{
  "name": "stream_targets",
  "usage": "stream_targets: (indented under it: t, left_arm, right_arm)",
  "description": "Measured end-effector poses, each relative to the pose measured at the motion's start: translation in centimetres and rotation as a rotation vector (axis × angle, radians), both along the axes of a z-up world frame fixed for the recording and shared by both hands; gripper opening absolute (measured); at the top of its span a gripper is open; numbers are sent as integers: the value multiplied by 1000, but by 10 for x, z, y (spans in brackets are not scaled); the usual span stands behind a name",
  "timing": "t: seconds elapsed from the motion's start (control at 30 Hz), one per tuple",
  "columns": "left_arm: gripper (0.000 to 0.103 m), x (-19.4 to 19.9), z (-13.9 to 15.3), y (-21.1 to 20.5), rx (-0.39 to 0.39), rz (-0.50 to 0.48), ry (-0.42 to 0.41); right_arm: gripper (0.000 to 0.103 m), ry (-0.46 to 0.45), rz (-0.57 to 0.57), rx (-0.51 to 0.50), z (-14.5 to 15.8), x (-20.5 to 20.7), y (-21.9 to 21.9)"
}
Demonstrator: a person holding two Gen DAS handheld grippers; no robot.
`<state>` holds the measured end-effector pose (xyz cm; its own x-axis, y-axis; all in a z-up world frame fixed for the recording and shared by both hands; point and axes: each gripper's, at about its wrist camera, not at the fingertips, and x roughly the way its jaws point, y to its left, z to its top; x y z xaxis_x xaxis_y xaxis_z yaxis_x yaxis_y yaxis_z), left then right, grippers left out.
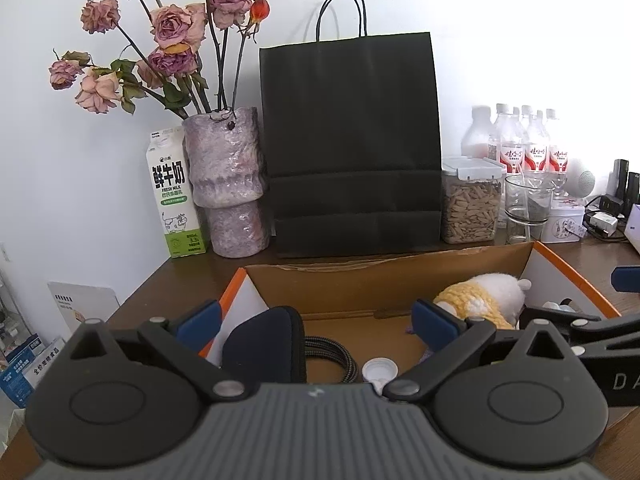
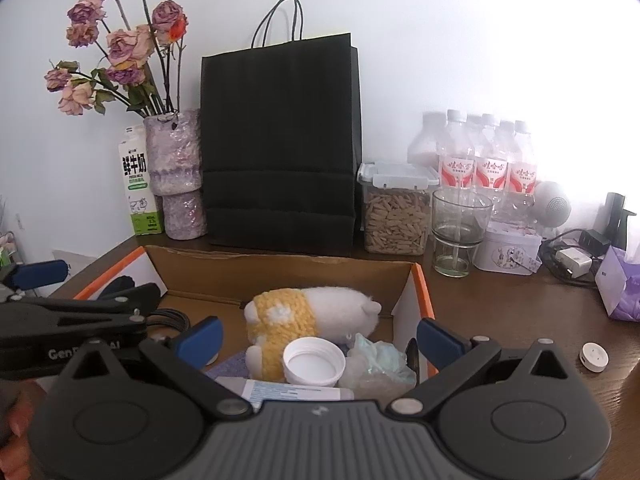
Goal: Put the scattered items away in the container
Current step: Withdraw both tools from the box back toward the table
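An open cardboard box (image 1: pixel 380 284) with an orange rim sits on the brown table. In it lie a dark pouch (image 1: pixel 264 344), a braided cable (image 1: pixel 336 360), a white cap (image 1: pixel 380 370) and a white-and-yellow plush toy (image 1: pixel 480 296). My left gripper (image 1: pixel 316 320) hangs open over the box's left half, nothing between its fingers. In the right wrist view the plush toy (image 2: pixel 312 312), a white cap (image 2: pixel 314 360), crumpled plastic wrap (image 2: pixel 380 364) and a labelled tube (image 2: pixel 296 392) lie under my open right gripper (image 2: pixel 320 338). A small white disc (image 2: pixel 594 356) lies on the table right of the box (image 2: pixel 424 292).
Behind the box stand a black paper bag (image 2: pixel 280 152), a vase of dried roses (image 2: pixel 176 176), a milk carton (image 2: pixel 138 184), a jar of seeds (image 2: pixel 394 216), a glass (image 2: pixel 458 232), several water bottles (image 2: pixel 488 160) and a tin (image 2: pixel 508 252). A charger (image 2: pixel 572 262) and purple tissue pack (image 2: pixel 624 284) lie at far right.
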<state>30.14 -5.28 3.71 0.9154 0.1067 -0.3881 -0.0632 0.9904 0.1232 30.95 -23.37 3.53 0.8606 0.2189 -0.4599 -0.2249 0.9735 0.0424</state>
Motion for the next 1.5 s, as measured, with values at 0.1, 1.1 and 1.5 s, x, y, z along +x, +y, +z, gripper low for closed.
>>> stream_targets:
  t: [0.1, 1.1, 1.5]
  left_arm:
    - [103, -3, 5, 0, 0, 7, -9]
    - [103, -128, -42, 50, -100, -27, 283]
    - [94, -123, -54, 17, -51, -37, 304]
  right_arm:
    - [103, -4, -2, 3, 5, -5, -1]
    - [103, 160, 38, -76, -48, -143, -32]
    - [103, 212, 8, -72, -64, -139, -41]
